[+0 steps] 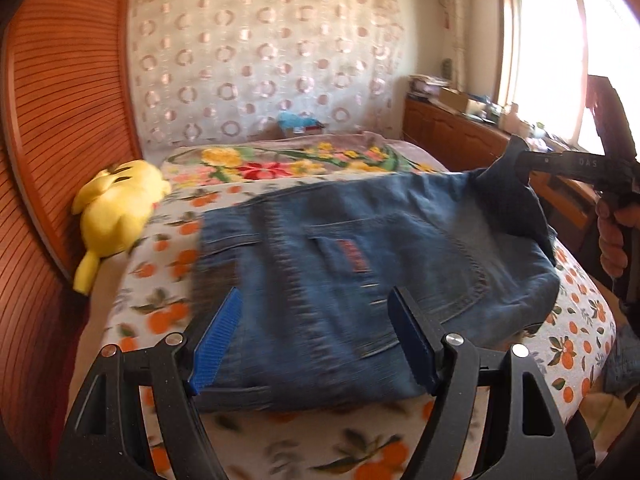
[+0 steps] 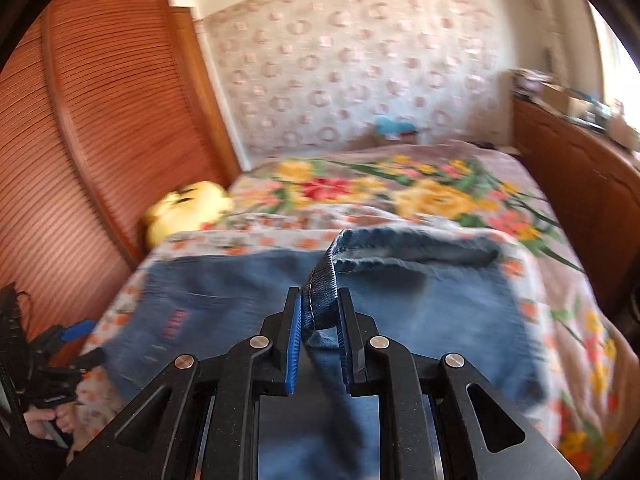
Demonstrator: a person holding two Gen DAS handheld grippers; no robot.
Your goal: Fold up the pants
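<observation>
Looking along the left gripper (image 1: 316,340), its fingers stand wide apart and empty over the jeans (image 1: 360,264), which lie partly folded on the orange-print blanket (image 1: 168,312), a yellow plush toy (image 1: 116,212) off beyond the left finger. From the right gripper (image 2: 318,344), the fingers pinch a denim edge lifted off the pile, so I judge the fold unfinished; ahead lie the floral bedspread (image 2: 440,196) and slatted wooden wall (image 2: 100,120).

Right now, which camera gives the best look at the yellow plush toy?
The left wrist view. There the plush lies sharp and whole on the bed beside the wooden headboard, left of the jeans. The right wrist view shows it only as a small, motion-blurred yellow shape farther back.
</observation>
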